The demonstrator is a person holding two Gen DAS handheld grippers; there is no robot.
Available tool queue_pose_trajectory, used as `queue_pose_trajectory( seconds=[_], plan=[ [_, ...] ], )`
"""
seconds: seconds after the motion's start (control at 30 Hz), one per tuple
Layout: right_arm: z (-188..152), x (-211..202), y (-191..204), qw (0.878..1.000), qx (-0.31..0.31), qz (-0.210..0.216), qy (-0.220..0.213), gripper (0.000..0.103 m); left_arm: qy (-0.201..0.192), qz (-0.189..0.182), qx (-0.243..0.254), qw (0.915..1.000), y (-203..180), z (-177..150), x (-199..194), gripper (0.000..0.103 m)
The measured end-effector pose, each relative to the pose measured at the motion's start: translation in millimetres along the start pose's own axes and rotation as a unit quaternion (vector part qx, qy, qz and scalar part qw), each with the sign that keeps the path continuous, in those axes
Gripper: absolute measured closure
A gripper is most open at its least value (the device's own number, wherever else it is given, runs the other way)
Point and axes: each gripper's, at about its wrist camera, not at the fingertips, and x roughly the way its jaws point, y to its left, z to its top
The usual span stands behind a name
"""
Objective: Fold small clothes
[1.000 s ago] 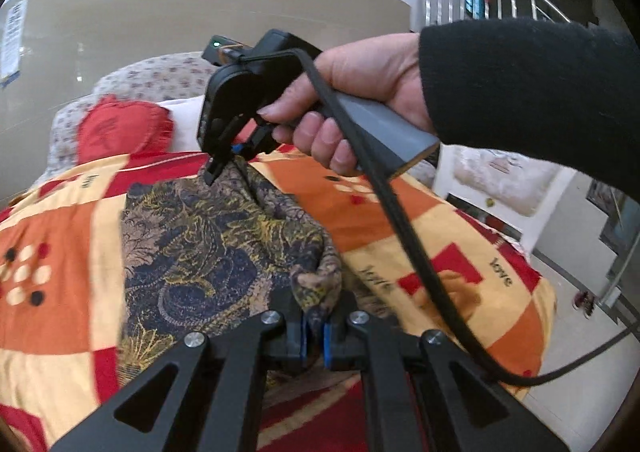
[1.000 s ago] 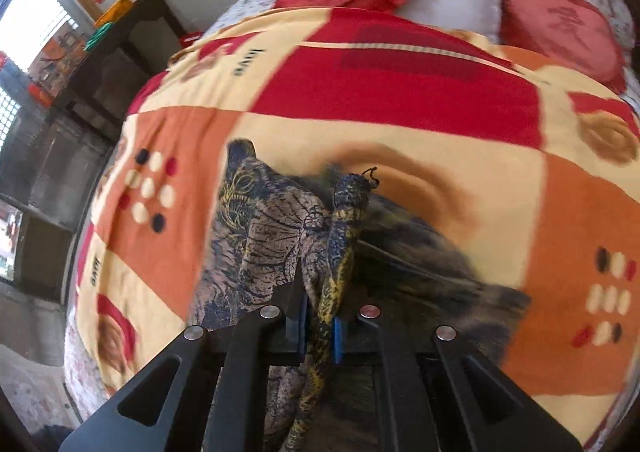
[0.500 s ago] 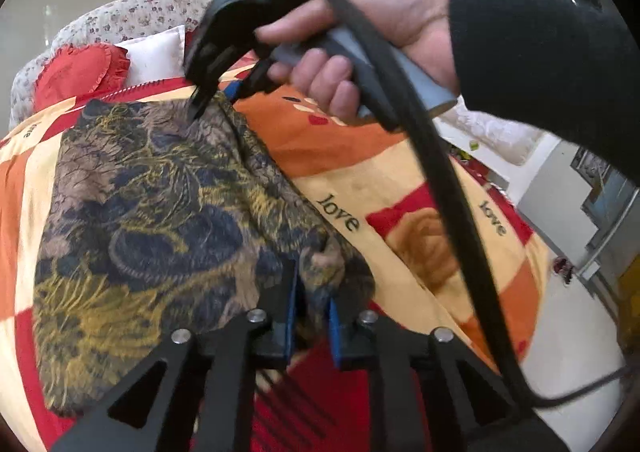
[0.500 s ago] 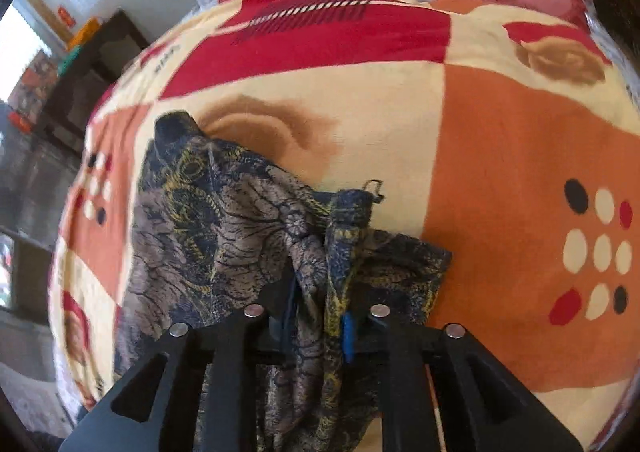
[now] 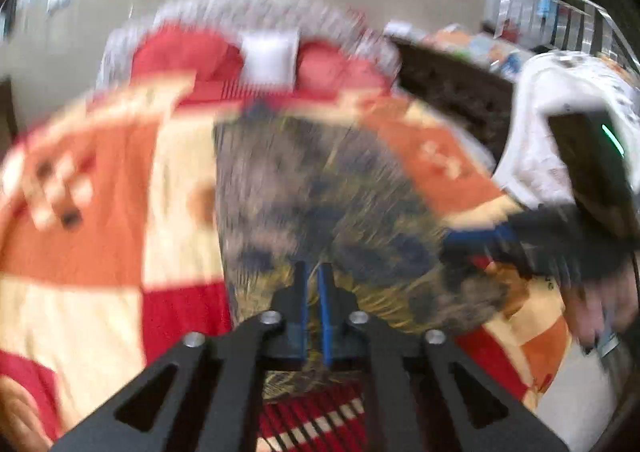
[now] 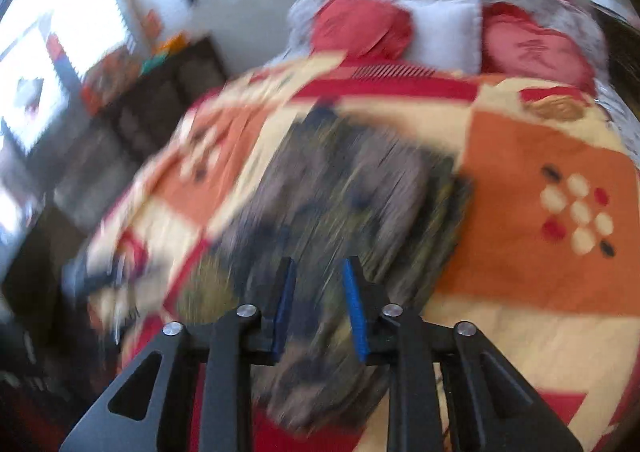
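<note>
Now the dark blue-and-gold paisley cloth (image 6: 360, 208) lies flat on the orange-and-red patchwork bedspread (image 6: 532, 252), long axis running away from me; my right gripper (image 6: 320, 304) is spread just at its near edge, my left gripper (image 5: 313, 308) pinches that edge.

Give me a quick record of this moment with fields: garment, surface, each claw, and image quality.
garment: dark patterned cloth, lying spread on the blanket
surface: patchwork blanket, orange, cream and red
left claw: nearly closed, thin gap between its blue pads, over the cloth's near edge; grip unclear
right claw: open, above the cloth
image quality: both views motion-blurred
</note>
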Motion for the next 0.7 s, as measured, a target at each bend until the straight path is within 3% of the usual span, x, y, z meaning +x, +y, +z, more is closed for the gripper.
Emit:
queue_pose_trajectory(
  seconds=[0.07, 0.1, 0.13, 0.17, 0.27, 0.33, 0.43, 0.5, 0.53, 0.63, 0.7],
  plan=[
    [-29.4, 28.3, 4.2, 0.998, -0.015, -0.039, 0.043, 0.073, 0.031, -0.006, -0.003, 0.9995, 1.5, -15.6, 20.5, 0.101],
    [-43.6, 37.0, 0.4, 0.997, -0.02, -0.057, 0.042, 0.08, 0.016, -0.001, 0.007, 0.9999, -0.3, -20.2, 18.3, 0.101],
    [-52.3, 31.5, -0.9, 0.998, -0.017, -0.053, 0.008, 0.08, 0.017, 0.001, 0.008, 0.9998, -2.1, -18.6, 17.0, 0.101],
    [-54.7, 29.6, -4.6, 0.999, -0.004, -0.045, 0.003, 0.08, 0.02, 0.001, 0.004, 0.9998, -2.3, -16.3, 14.9, 0.101],
    [-46.6, 22.7, -11.3, 0.999, 0.018, -0.027, 0.02, 0.08, 0.019, -0.019, -0.013, 0.9996, 0.4, 3.1, 2.0, 0.101],
    [-26.1, 12.0, -11.8, 0.999, 0.019, -0.033, 0.012, 0.08, -0.017, -0.021, -0.023, 0.9994, 4.6, 29.2, -7.4, 0.098],
    [12.1, 0.3, -15.9, 0.996, 0.038, -0.066, -0.036, 0.078, -0.05, -0.002, -0.03, 0.9983, 10.3, 83.3, 3.1, 0.087],
    [41.9, 3.5, -26.1, 0.99, 0.075, -0.108, -0.058, 0.077, -0.036, -0.002, -0.052, 0.998, 18.4, 121.8, 32.7, 0.085],
    [58.7, 9.9, -33.7, 0.983, 0.108, -0.132, -0.062, 0.077, -0.037, 0.015, -0.061, 0.9974, 21.8, 136.0, 47.5, 0.085],
    [87.7, 30.0, -50.9, 0.969, 0.186, -0.147, -0.071, 0.077, -0.016, 0.054, -0.075, 0.9955, 31.8, 160.0, 92.5, 0.086],
    [97.3, 47.8, -50.8, 0.962, 0.21, -0.156, -0.074, 0.077, 0.003, 0.066, -0.078, 0.9947, 35.3, 158.7, 117.4, 0.086]
  ],
)
